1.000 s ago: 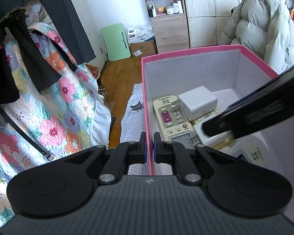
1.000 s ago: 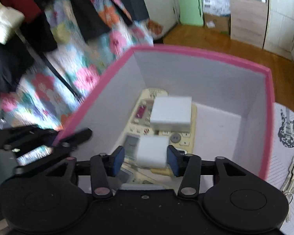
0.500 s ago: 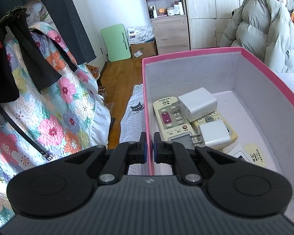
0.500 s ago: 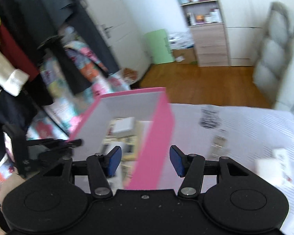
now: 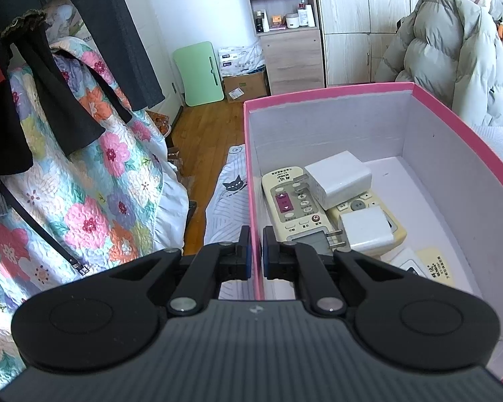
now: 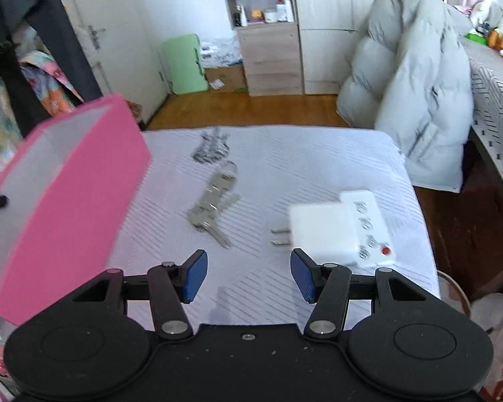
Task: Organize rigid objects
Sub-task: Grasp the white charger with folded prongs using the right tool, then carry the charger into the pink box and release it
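My left gripper (image 5: 255, 256) is shut on the near-left wall of the pink box (image 5: 325, 94). Inside lie a cream remote (image 5: 290, 201), a large white charger (image 5: 338, 179) and a smaller white plug adapter (image 5: 367, 229). My right gripper (image 6: 249, 276) is open and empty above the white bedsheet. Ahead of it lie a bunch of keys (image 6: 213, 206), a white charger (image 6: 323, 231) with its prongs to the left, and a white remote (image 6: 369, 226) under it. The pink box (image 6: 67, 184) shows at the left.
A grey puffer jacket (image 6: 415, 100) hangs off the bed's far right corner. A floral quilt (image 5: 84, 184) and hanging dark clothes (image 5: 67, 50) are to the left of the box. A wooden floor and a cabinet (image 6: 268, 57) lie beyond the bed.
My right gripper let go of the small white adapter inside the box, opened, came out and swung right over the bedsheet. The left gripper kept its hold on the box wall.
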A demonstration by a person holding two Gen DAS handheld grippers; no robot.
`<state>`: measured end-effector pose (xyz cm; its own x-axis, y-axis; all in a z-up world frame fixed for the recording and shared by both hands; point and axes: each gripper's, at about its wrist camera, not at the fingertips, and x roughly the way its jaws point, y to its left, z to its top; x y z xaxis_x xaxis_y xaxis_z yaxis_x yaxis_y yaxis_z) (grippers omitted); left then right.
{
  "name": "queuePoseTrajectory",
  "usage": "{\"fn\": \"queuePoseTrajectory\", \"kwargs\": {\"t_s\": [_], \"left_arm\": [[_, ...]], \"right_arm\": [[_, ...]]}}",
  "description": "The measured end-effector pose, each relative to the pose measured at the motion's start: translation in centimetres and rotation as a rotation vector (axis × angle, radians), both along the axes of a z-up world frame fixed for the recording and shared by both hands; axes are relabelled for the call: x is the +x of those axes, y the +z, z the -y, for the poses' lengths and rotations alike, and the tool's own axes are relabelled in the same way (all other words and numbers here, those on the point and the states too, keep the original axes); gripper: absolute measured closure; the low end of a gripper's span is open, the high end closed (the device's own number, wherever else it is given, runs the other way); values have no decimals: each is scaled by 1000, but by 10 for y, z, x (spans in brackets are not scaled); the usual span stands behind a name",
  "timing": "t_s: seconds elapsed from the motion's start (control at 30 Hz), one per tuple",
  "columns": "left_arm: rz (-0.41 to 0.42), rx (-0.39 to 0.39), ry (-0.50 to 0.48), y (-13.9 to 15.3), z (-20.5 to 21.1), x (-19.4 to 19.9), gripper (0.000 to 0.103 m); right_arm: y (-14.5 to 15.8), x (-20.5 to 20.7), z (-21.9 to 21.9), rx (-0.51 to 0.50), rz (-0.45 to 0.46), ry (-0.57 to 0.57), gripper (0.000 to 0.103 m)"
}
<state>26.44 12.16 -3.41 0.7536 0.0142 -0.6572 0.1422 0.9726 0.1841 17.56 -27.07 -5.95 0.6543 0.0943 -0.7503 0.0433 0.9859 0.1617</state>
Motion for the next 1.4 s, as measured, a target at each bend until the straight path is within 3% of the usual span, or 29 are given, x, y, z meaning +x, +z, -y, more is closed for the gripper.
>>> {"fn": "queuePoseTrajectory", "kwargs": {"t_s": [0.13,0.27,0.47,0.67,0.83,1.13,1.4], "left_arm": [[3,11,-9,0,2,-1,97],[3,-1,-10,0,2,-1,97],[3,-9,-13,0,-1,-2,97],[3,-9,-12,0,-1,-2,97],[4,-5,-12,0,0,-2,97],[2,-7,-11,1,-2,-1,97],[1,-1,-10,0,-1,0,97]], "right_arm": [[-8,-3,13,-31,0,-52,32],[-14,1,22,-46,-32,-119,31],[-21,23,21,-105,19,-54,27],[-26,47,22,-65,-3,-84,25],[-27,49,15,-106,-43,-62,27],[-14,36,8,75,-35,-49,28],[6,27,-26,147,-10,35,28]]}}
